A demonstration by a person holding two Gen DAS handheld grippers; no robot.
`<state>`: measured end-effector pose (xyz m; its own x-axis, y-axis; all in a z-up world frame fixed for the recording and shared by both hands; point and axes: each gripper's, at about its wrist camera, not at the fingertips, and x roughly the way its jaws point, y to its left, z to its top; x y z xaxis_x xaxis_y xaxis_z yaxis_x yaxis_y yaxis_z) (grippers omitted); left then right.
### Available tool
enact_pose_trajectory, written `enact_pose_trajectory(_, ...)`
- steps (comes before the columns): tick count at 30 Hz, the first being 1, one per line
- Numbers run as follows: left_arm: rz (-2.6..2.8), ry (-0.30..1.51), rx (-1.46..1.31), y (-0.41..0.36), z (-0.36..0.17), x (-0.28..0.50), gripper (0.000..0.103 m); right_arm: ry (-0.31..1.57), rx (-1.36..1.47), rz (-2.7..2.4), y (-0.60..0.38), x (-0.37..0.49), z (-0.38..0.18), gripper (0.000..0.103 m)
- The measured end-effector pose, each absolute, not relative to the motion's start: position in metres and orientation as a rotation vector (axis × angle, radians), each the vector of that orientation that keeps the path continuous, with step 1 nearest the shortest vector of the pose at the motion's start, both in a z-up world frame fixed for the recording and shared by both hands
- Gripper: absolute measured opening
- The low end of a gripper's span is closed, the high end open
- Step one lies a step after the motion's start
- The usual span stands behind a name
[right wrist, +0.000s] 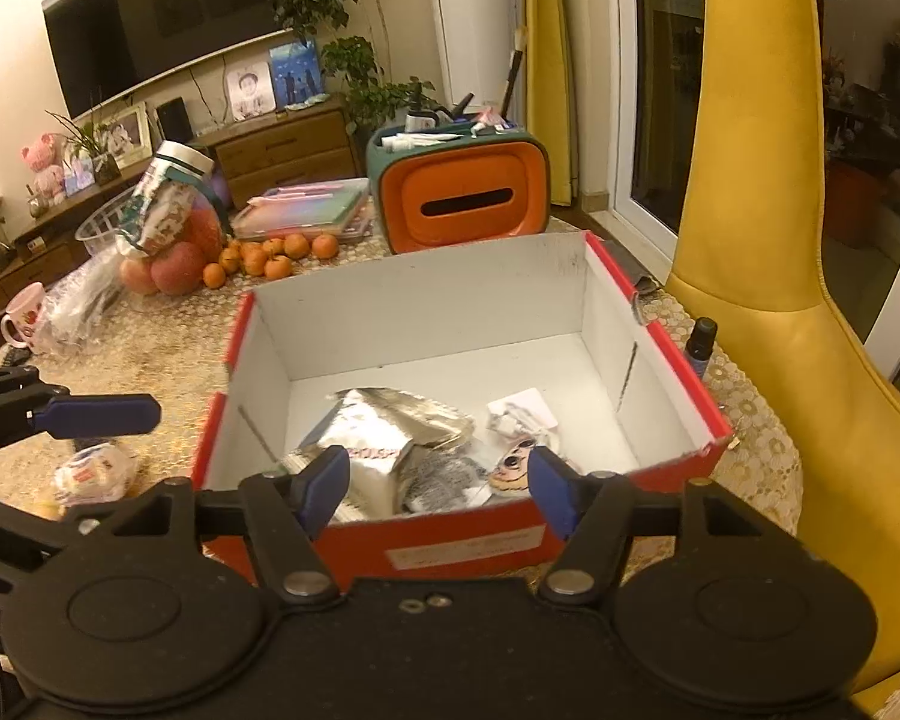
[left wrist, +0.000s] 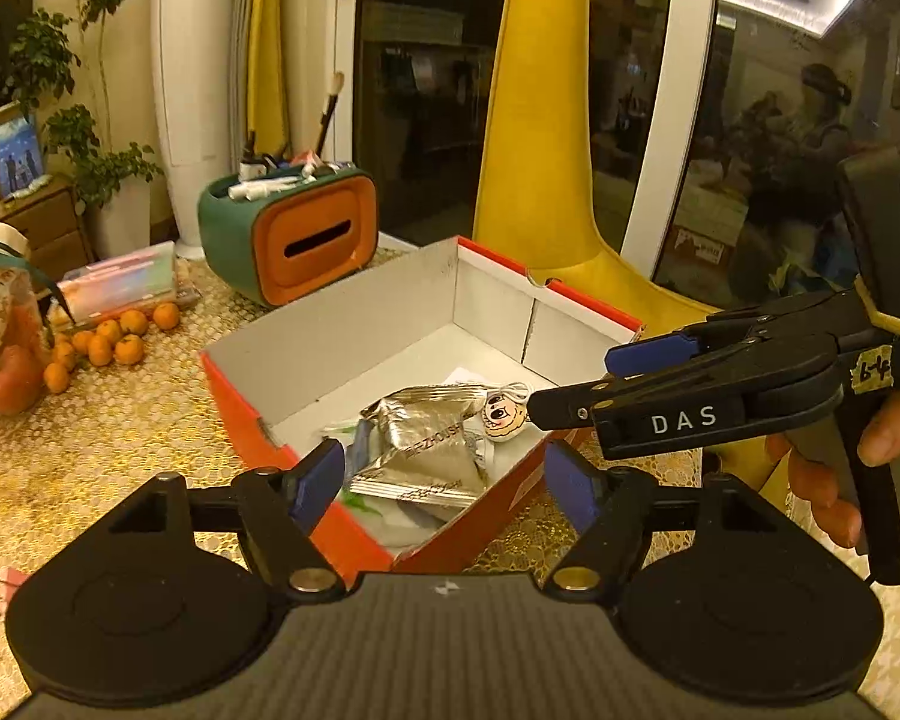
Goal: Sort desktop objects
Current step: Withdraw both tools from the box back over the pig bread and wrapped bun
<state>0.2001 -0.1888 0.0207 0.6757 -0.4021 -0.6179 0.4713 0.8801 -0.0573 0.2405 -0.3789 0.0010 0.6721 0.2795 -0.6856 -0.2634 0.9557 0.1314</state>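
Observation:
A red cardboard box [left wrist: 252,420] [right wrist: 660,330] with a white inside stands on the table. In it lie silver foil packets [left wrist: 426,444] [right wrist: 384,426], a small cartoon-face charm [left wrist: 501,414] [right wrist: 516,462] and white papers [right wrist: 525,408]. My left gripper [left wrist: 444,480] is open and empty at the box's near corner. My right gripper [right wrist: 438,483] is open and empty at the box's near wall. It also shows in the left wrist view [left wrist: 576,384], over the box's right side. A wrapped snack [right wrist: 93,471] lies on the table left of the box.
A green and orange organiser [left wrist: 294,234] [right wrist: 462,186] with pens stands behind the box. Small oranges [left wrist: 114,336] [right wrist: 270,255], apples [right wrist: 171,270], a jar [right wrist: 171,204], a flat pencil case [right wrist: 306,210] and a pink mug [right wrist: 24,315] lie to the left. A yellow chair [right wrist: 780,300] and small dark bottle [right wrist: 702,339] are right.

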Motion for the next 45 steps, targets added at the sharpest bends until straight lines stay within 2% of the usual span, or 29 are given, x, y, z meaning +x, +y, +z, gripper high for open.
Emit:
enact_pose_trajectory(4, -0.477, 0.652, 0.100, -0.175, 0.023, 0.184, 0.073, 0.748, 0.027, 0.322, -0.371, 0.227, 0.005, 0.074)
enact_pose_trajectory(11, -0.453, 0.676, 0.049, -0.143, 0.017, 0.161, 0.085, 0.691, 0.009, 0.353, -0.351, 0.205, 0.015, 0.090)
enact_pose_trajectory(13, -0.441, 0.682, 0.039, -0.134, 0.014, 0.155, 0.090, 0.688, 0.007, 0.364, -0.344, 0.201, 0.015, 0.091)
enact_pose_trajectory(17, -0.402, 0.684, 0.034, -0.114, 0.006, 0.145, 0.093, 0.696, -0.007, 0.376, -0.327, 0.193, 0.010, 0.095)
enact_pose_trajectory(19, -0.383, 0.689, 0.011, -0.103, 0.002, 0.142, 0.103, 0.700, -0.016, 0.377, -0.318, 0.190, 0.008, 0.095)
enact_pose_trajectory(33, -0.195, 0.699, -0.081, -0.026, -0.034, 0.130, 0.103, 0.728, -0.041, 0.433, -0.249, 0.186, -0.007, 0.097)
enact_pose_trajectory(45, -0.134, 0.725, -0.088, 0.005, -0.067, 0.141, 0.103, 0.775, -0.074, 0.493, -0.184, 0.203, -0.025, 0.097)
